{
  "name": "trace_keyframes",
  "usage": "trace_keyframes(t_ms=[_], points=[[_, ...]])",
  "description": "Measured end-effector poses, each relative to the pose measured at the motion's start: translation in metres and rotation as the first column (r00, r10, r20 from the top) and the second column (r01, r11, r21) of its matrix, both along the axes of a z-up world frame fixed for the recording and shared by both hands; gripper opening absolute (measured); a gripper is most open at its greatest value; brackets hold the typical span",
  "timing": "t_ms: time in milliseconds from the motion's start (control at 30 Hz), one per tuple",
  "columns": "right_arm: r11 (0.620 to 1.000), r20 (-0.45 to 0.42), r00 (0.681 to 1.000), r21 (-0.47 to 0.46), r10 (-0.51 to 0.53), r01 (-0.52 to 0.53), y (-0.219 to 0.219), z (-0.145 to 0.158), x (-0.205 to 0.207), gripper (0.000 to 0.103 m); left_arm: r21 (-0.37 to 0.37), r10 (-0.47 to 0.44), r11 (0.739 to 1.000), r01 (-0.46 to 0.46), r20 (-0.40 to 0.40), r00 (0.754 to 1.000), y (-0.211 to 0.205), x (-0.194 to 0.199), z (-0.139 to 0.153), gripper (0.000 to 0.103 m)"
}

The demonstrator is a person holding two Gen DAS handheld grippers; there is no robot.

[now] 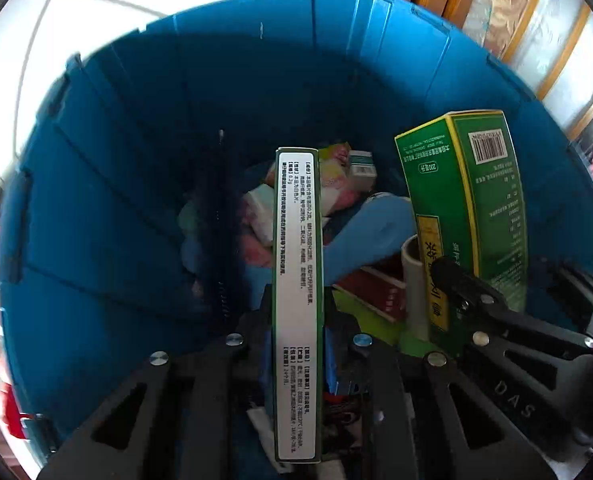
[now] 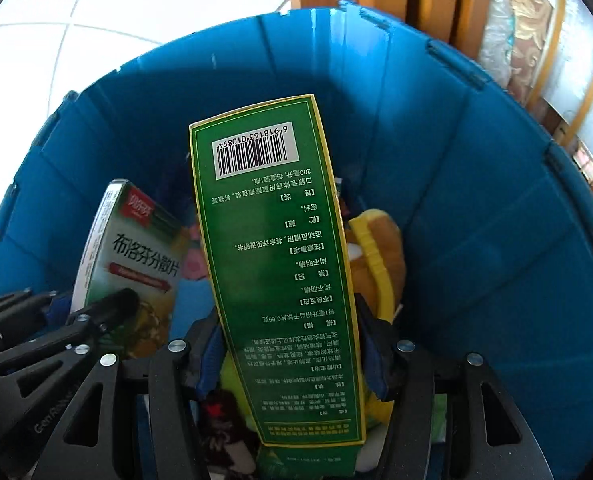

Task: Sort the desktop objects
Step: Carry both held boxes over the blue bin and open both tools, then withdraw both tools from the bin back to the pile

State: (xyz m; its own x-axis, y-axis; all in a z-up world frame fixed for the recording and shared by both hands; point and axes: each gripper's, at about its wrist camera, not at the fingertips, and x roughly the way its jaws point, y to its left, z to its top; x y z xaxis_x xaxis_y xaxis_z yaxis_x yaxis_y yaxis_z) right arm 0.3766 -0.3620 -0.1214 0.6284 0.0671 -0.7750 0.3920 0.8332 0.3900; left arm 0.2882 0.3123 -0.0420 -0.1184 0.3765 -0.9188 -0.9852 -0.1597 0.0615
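Two boxes hang over the blue bin [image 1: 96,200]: the left gripper [image 1: 296,344] clamps a slim white-edged box [image 1: 296,280], the right gripper [image 2: 288,344] a tall green box [image 2: 272,260]. Below the fingers lies clutter; released together, they could collide or land propped upright.

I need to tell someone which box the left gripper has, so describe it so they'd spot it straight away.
Look into the big blue bin. The left gripper is clamped on a thin medicine box above the clutter. Unlike the thicker dark-green box with yellow edges and a barcode beside it, this one shows a white side panel.
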Motion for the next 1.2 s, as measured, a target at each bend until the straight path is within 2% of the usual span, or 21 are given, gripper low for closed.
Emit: trace_keyframes(t_ms=[100, 167, 200, 333, 433, 500, 567, 633, 767, 867, 1067, 1200], points=[[1.000, -0.057, 0.998, -0.007, 0.027, -0.028, -0.002, -0.014, 0.009, 0.057, -0.016, -0.013, 1.000, 0.013, -0.029, 0.999, -0.001, 0.005, -0.003, 0.024], [0.999, -0.096, 0.994, -0.010, 0.046, -0.047, 0.000, -0.021, 0.013, 0.062, -0.028, -0.015, 1.000, 0.014, -0.039, 0.999, -0.001, 0.007, -0.005, 0.037], [0.998, -0.116, 0.992, -0.021, 0.049, -0.052, 0.001, -0.024, 0.015, 0.063, -0.032, -0.012, 0.999, 0.010, -0.052, 0.999, -0.002, 0.008, -0.006, 0.039], [0.999, -0.173, 0.985, -0.043, 0.018, -0.026, -0.005, -0.034, 0.016, 0.087, -0.039, 0.002, 0.999, -0.004, -0.058, 0.998, -0.006, 0.006, -0.007, 0.041], [0.999, -0.199, 0.980, -0.037, 0.010, -0.018, -0.004, -0.040, 0.016, 0.095, -0.052, 0.001, 0.999, -0.005, -0.067, 0.998, 0.003, -0.001, -0.005, 0.041], [0.999, -0.217, 0.976, -0.048, 0.008, -0.019, 0.002, -0.041, 0.018, 0.103, -0.053, -0.004, 0.999, 0.001, -0.067, 0.998, 0.003, -0.002, -0.003, 0.042], [0.998, -0.203, 0.978, -0.043, 0.046, -0.056, 0.009, -0.040, 0.019, 0.103, -0.056, -0.016, 0.998, 0.013, -0.045, 0.999, 0.004, -0.003, -0.002, 0.060], [0.991, -0.165, 0.980, -0.053, 0.109, -0.119, 0.026, -0.033, 0.022, 0.103, -0.045, -0.025, 0.999, 0.023, -0.049, 0.998, 0.002, -0.002, 0.001, 0.065], [0.977, -0.170, 0.972, -0.115, 0.160, -0.181, 0.042, -0.031, 0.027, 0.103, -0.037, -0.034, 0.999, 0.033, -0.039, 0.999, 0.003, -0.002, 0.000, 0.065], [0.983, -0.160, 0.978, -0.104, 0.131, -0.149, 0.036, -0.032, 0.026, 0.103, 0.003, -0.021, 1.000, 0.021, -0.022, 1.000, 0.001, -0.006, 0.008, 0.065], [0.989, -0.083, 0.993, -0.111, 0.085, -0.094, 0.029, -0.014, 0.016, 0.103, 0.151, 0.004, 0.988, -0.005, 0.006, 1.000, -0.012, -0.015, 0.034, 0.065], [0.983, -0.065, 0.993, -0.151, 0.097, -0.106, 0.035, 0.001, 0.018, 0.103, 0.157, 0.027, 0.987, -0.028, 0.006, 1.000, -0.018, -0.021, 0.043, 0.065]])
